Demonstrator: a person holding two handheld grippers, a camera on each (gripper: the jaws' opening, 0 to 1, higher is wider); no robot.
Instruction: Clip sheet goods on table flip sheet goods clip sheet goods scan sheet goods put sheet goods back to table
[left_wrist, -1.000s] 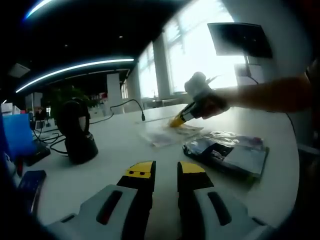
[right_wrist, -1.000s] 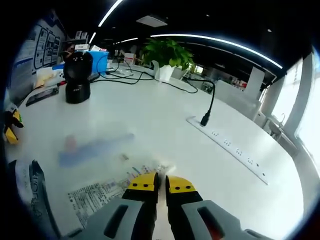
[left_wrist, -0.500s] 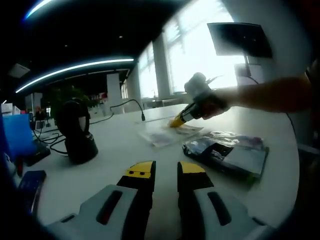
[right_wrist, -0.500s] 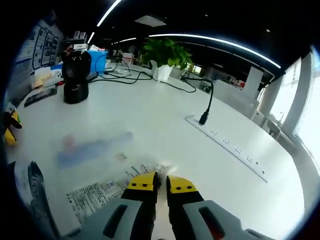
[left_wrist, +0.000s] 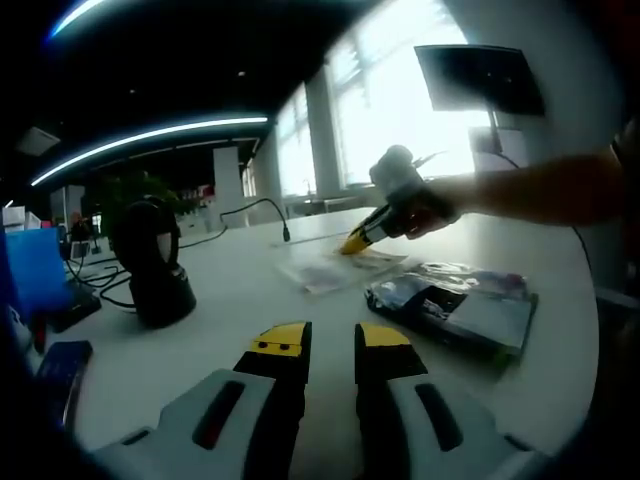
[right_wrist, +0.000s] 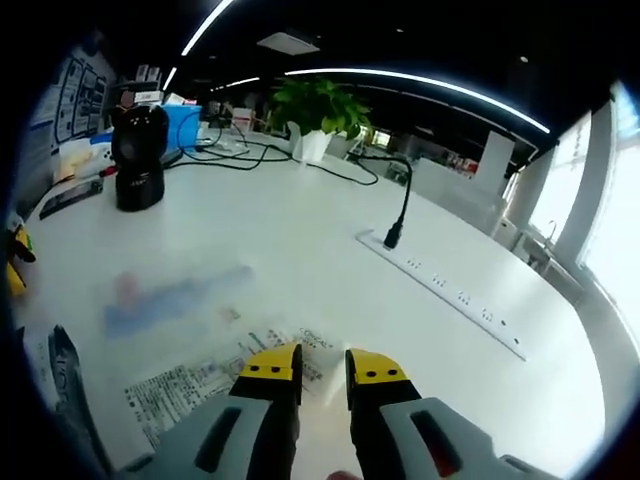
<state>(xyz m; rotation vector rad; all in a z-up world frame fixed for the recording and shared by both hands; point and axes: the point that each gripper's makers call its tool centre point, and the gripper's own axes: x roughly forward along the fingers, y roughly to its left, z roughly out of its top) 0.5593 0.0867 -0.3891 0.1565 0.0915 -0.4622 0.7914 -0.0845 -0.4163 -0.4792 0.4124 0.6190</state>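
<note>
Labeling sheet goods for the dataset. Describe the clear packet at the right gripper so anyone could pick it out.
On the white round table, look at the near edge just ahead of the right gripper, whose jaws stand slightly apart. The clear packet lies flat there, transparent, with a white printed label of small black text. Its neighbour, the dark packet, is opaque and glossy.

grey left tool (left_wrist: 331, 340) and right tool (right_wrist: 324, 364), yellow-and-black tips.

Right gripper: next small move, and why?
Probably close the fingers on the near edge of the clear printed sheet. The right gripper is open, its yellow tips over that edge on the white table, nothing held.
</note>
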